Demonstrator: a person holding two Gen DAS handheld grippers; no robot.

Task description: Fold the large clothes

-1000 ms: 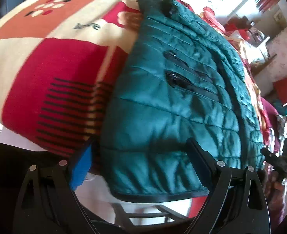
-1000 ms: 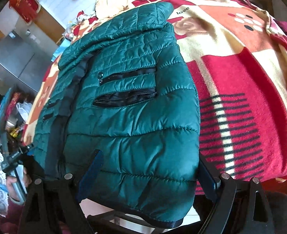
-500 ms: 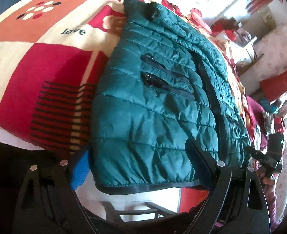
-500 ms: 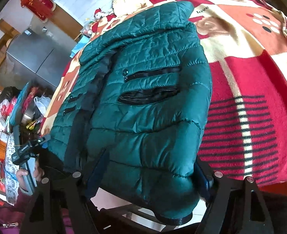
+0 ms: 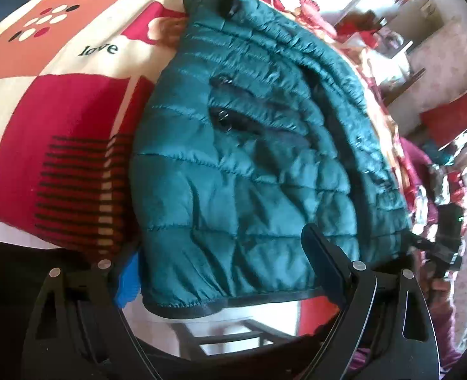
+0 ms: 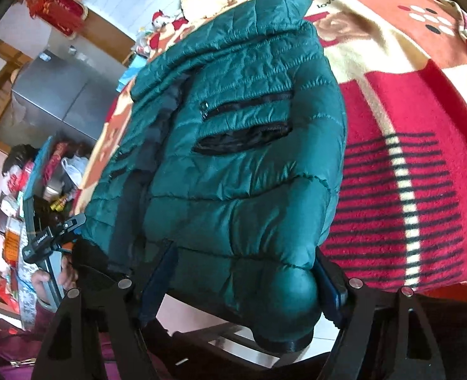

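Quilted green jacket (image 5: pixel 249 164) lying on a patterned blanket (image 5: pixel 59 120), its hem hanging off the near edge toward both tools, viewed from each wrist. Principal risk, as a judgement: the shell fabric looks slick and the padding thick, so a bite taken only on the bound hem (image 5: pixel 233 305) could slide out when the garment is lifted, and the overhanging weight could then drag the jacket off the edge toward the floor; uneven lifting by the two hands would skew the fold, and the two zip pockets (image 6: pixel 243 123) (the lower one gapes) might catch or bunch. Left gripper (image 5: pixel 224 272): jaws spread wide, straddling the lower left corner of the jacket, with the blue-padded finger (image 5: pixel 129 280) just outside the jacket's side edge and the other finger (image 5: pixel 325 266) lying over the quilted panel; nothing is pinched between them. Right gripper (image 6: pixel 246 281): likewise wide apart, the jacket's bulging lower corner (image 6: pixel 284 297) sitting between its fingers and drooping below them; contact at either pad is too obscured to confirm, and no clamping is evident. From the right wrist view the left tool (image 6: pixel 53 237) appears beyond the jacket's far side, held in a hand (image 6: pixel 48 280). Neither tool yet carries the garment; the blanket bears it.
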